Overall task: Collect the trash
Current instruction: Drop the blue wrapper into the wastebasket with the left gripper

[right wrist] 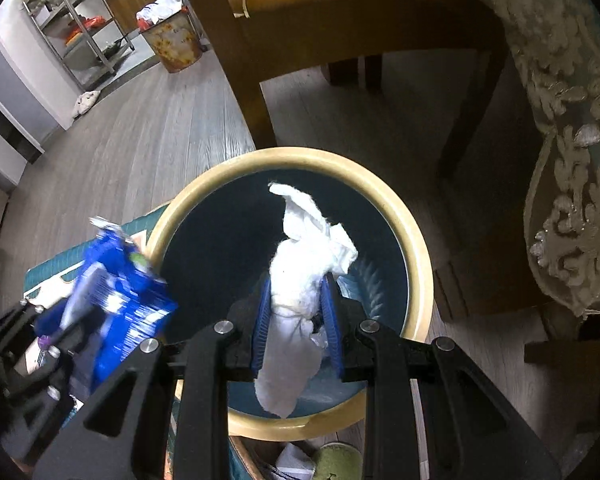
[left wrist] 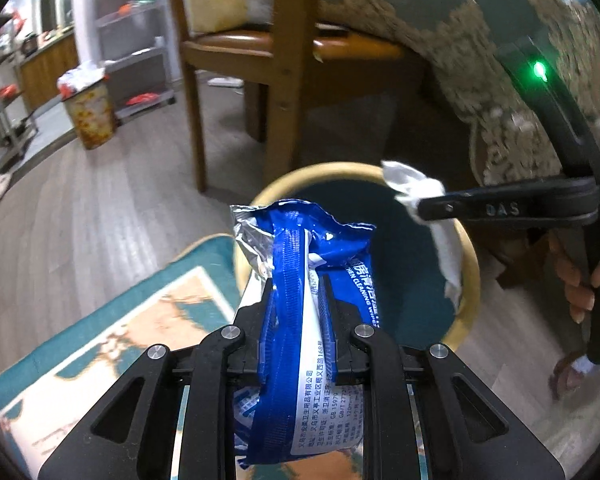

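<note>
My left gripper (left wrist: 298, 292) is shut on a blue and silver wet-wipes wrapper (left wrist: 300, 320) and holds it just short of the near rim of a round bin (left wrist: 470, 280) with a cream rim and dark teal inside. My right gripper (right wrist: 298, 280) is shut on a crumpled white tissue (right wrist: 300, 280) and holds it over the bin's opening (right wrist: 416, 264). The right gripper and tissue (left wrist: 420, 196) also show in the left wrist view, above the bin's right rim. The left gripper with the wrapper (right wrist: 116, 288) shows blurred at the left of the right wrist view.
A wooden chair (left wrist: 280, 72) stands just behind the bin. A lace-edged tablecloth (left wrist: 472, 72) hangs at the right. A teal and orange mat (left wrist: 112, 340) lies on the wood floor left of the bin. A second full bin (left wrist: 88, 112) and metal shelves (left wrist: 136, 32) stand far left.
</note>
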### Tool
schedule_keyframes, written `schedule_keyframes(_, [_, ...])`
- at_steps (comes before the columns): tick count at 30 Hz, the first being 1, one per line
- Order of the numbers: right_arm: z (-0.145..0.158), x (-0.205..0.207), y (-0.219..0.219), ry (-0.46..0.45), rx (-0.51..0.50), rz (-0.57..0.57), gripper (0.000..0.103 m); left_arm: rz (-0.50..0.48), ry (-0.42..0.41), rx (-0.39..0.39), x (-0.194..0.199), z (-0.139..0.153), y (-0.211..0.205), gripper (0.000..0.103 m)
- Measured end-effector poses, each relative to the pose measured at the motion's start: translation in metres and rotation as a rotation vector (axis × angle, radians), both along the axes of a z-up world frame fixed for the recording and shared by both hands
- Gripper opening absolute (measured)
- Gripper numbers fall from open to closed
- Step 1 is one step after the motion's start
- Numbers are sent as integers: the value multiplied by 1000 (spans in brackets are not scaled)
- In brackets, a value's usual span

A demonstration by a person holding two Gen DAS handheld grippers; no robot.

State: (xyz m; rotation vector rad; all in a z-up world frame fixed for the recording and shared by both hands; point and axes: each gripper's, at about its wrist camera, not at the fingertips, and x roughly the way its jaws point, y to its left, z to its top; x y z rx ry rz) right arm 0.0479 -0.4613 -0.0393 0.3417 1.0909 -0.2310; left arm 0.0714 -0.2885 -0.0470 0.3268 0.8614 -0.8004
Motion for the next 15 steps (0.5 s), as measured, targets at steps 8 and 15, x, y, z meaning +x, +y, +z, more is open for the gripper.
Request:
schedule_keyframes(8, [-1, -5, 0, 13, -7, -7, 24, -20, 17, 19, 3, -16, -21, 21])
schedule_keyframes(15, [0, -7, -6, 4, -10, -38, 26, -12, 7, -9, 6, -12, -17, 44])
